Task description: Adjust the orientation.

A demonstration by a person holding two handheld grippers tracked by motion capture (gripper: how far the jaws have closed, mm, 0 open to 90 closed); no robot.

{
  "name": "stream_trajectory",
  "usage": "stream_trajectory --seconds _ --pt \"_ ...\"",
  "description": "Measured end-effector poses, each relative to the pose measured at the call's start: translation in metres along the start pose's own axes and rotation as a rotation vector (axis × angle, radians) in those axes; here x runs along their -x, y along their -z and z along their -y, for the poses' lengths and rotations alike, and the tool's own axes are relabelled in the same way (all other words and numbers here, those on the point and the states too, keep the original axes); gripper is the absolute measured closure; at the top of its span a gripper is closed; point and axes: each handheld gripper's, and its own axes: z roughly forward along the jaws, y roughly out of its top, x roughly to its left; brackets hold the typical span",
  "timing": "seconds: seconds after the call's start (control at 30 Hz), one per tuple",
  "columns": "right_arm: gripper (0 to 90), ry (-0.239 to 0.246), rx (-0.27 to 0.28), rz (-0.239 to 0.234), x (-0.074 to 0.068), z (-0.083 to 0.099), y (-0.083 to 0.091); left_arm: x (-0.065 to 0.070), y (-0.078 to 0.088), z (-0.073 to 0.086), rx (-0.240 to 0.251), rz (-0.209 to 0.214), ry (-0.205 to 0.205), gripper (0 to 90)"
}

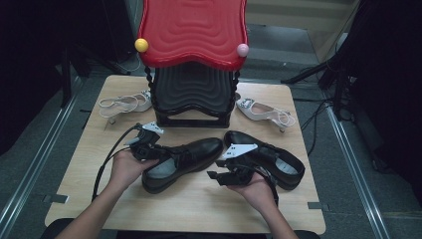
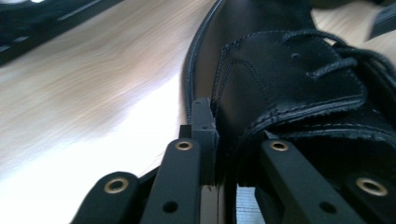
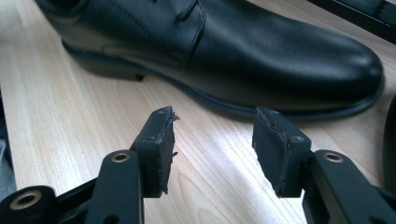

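Mostly bare: wooden table (image 1: 189, 209) | grey floor (image 1: 30, 149) | dark room

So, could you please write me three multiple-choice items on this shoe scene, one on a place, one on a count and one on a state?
1. Where does the left tool grip the left black shoe?
A. the toe cap
B. the edge of its opening
C. the sole

2. How many pale sandals lie on the table?
A. one
B. two
C. four

3. How do the right tool jaws stand?
A. apart, holding nothing
C. shut on a lace
B. shut on a sandal

Key: 1 B, the left gripper view shows its jaws on either side of the collar; 2 B, one sandal left of the red stand, another right; 3 A, bare wood shows between the pads.
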Motion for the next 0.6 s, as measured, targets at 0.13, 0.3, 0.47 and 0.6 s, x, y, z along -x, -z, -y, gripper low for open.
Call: stream_trajectory --seconds 0.13,0.3,0.47,0.6 --pt "50.7 -0.013 0.000 0.010 0.000 0.001 -0.002 0.005 -0.005 -0.001 -0.003 0.023 -0.031 79.6" --pt "52.6 -0.018 -0.016 0.024 -0.001 0.001 -0.006 -0.002 -0.004 -0.001 -0.012 0.073 -0.018 60.5" --pt "56.9 -0.036 -0.019 0.039 -0.003 0.001 -0.007 -0.004 0.009 -0.001 -0.003 0.067 -0.052 49.5" --pt "60.8 -0.066 -0.017 0.039 -0.002 0.001 -0.007 -0.006 0.024 0.001 0.022 0.060 -0.086 45.6"
